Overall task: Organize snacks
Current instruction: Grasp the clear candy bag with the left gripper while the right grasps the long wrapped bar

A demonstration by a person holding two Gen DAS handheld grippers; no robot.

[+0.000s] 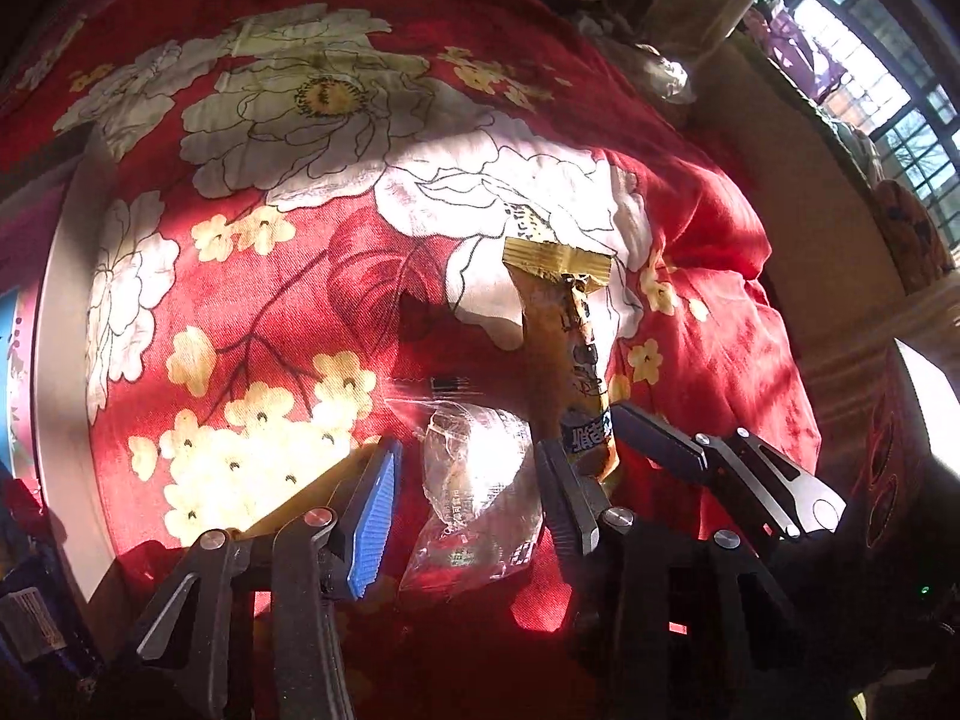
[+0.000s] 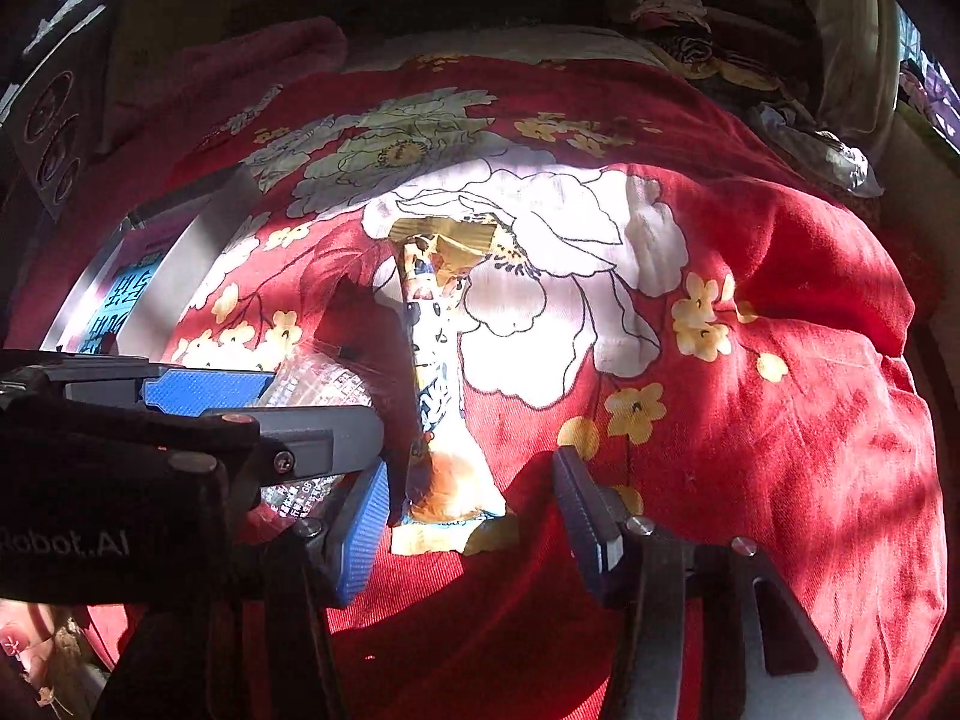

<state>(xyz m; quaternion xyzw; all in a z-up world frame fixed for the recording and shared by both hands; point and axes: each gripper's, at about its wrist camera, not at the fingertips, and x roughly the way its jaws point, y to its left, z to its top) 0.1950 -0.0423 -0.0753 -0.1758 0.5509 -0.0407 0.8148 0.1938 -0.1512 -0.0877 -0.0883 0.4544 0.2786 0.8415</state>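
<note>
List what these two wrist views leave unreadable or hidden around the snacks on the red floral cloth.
- Clear plastic snack packet: sun glare hides its contents in the left view; the left gripper covers most of it in the right view.
- Grey tray: cut off by the left view's edge.
- Long orange snack wrapper: print too small.

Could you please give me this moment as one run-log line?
left gripper: open, around clear snack packet | right gripper: open, around long yellow snack bar | both on red floral cloth

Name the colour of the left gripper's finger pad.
Blue, ribbed pad; left wrist view shows it best.
</note>
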